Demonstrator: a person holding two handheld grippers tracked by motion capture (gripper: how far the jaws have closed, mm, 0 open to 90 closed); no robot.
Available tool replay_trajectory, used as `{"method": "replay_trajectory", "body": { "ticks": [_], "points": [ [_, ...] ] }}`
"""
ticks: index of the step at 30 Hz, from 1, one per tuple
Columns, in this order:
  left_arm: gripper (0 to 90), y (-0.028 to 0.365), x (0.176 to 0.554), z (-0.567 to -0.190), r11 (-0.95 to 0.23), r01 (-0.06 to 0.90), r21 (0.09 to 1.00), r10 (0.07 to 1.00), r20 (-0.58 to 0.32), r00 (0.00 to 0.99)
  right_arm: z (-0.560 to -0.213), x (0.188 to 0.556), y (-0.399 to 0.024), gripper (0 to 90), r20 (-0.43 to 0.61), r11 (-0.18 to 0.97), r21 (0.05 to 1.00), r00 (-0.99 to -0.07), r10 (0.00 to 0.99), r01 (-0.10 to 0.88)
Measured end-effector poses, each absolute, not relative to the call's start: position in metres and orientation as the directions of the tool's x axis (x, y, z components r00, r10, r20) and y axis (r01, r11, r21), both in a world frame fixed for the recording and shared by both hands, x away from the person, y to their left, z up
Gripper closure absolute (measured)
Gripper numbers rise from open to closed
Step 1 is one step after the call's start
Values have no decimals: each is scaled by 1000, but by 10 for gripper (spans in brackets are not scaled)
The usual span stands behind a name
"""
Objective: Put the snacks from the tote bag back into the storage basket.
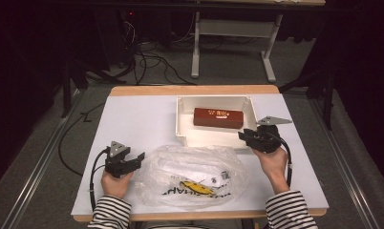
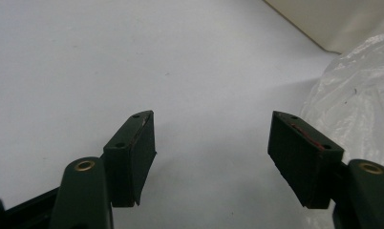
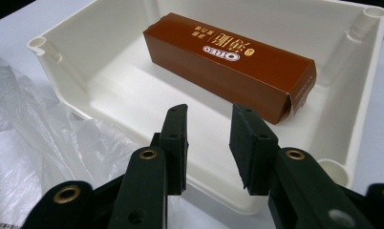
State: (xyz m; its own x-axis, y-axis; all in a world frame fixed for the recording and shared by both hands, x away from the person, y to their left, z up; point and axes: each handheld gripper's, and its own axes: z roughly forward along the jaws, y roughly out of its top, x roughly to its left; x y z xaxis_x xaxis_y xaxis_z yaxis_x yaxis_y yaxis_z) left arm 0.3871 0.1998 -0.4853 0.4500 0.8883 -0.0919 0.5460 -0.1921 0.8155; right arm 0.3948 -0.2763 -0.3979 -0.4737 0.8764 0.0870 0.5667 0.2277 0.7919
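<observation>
Brown carton (image 3: 230, 62), printed "OREO" in white, lies inside the white tray (image 3: 61, 81). Right gripper (image 3: 208, 143), jaws parted and empty, hovers over the tray's near rim. Left gripper (image 2: 211, 157), spread wide, holds nothing beside the clear plastic bag (image 1: 190, 174).

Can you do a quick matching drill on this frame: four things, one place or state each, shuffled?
Things:
1. brown box
2. plastic bag
3. left tongs
4. white tray

Places or states:
A. crumpled on the table's near side
B. open, nothing between the jaws
C. lying inside the tray
D. at the table's far side

Pairs: 1-C, 2-A, 3-B, 4-D
</observation>
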Motion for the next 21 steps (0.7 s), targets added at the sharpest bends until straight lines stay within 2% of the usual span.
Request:
{"method": "replay_trajectory", "body": {
  "ticks": [21],
  "points": [
    [334,200,387,-485,-192,547,815,888,-94,451,-400,368,-303,660,104,190,807,-452,886,559]
  ]
}}
